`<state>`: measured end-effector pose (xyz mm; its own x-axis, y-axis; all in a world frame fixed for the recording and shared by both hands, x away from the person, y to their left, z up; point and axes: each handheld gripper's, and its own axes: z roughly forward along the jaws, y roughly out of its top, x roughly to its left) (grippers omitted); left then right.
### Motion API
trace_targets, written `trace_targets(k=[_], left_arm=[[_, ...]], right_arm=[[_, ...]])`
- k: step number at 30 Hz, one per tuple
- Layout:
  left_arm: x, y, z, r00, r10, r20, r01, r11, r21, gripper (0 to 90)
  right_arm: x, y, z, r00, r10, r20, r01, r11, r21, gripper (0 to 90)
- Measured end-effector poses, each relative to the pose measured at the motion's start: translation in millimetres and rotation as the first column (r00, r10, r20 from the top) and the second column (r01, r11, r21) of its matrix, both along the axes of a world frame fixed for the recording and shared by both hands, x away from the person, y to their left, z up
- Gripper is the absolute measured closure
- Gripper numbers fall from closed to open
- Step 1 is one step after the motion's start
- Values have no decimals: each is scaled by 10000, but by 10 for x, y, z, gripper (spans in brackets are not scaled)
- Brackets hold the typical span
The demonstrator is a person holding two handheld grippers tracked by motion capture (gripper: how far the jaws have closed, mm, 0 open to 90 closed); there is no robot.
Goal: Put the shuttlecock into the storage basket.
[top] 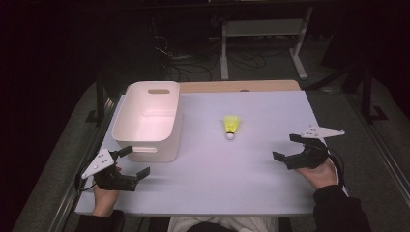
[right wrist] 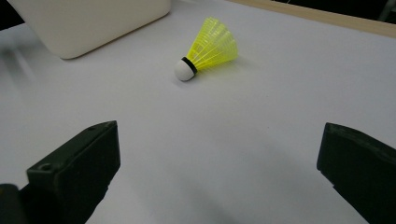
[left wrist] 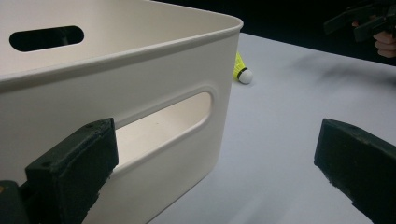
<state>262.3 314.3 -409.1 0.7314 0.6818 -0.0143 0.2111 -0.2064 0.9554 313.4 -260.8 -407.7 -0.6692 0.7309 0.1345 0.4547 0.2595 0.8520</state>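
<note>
A yellow shuttlecock (top: 231, 126) with a white cork tip lies on its side mid-table, tip toward the person. In the right gripper view the shuttlecock (right wrist: 208, 48) lies ahead of the jaws, well apart from them. A white plastic bin (top: 147, 119) with handle slots stands at the left, empty. My left gripper (top: 135, 163) stands open just in front of the bin's near wall (left wrist: 154, 116), one jaw close to the handle slot. My right gripper (top: 288, 147) rests open at the table's right side, nothing between its jaws.
The white table top (top: 232, 179) has a wooden strip (top: 239, 86) along its far edge. Beyond it stand a metal frame (top: 263, 41) and cables on a dark floor. The right gripper also shows far off (left wrist: 364, 21) in the left gripper view.
</note>
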Motion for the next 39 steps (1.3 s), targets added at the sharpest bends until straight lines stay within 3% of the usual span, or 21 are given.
trace_targets(k=[21,39], left_arm=[[-9,-4,-3,10000,24,22,-24,10000,-18,0],[-10,-3,-7,9999,129,18,-129,9999,28,0]], right_arm=[[-16,34,13,9998,190,-38,-190,9998,66,0],[55,123,85,9990,429,-106,-431,9989,-187,0]])
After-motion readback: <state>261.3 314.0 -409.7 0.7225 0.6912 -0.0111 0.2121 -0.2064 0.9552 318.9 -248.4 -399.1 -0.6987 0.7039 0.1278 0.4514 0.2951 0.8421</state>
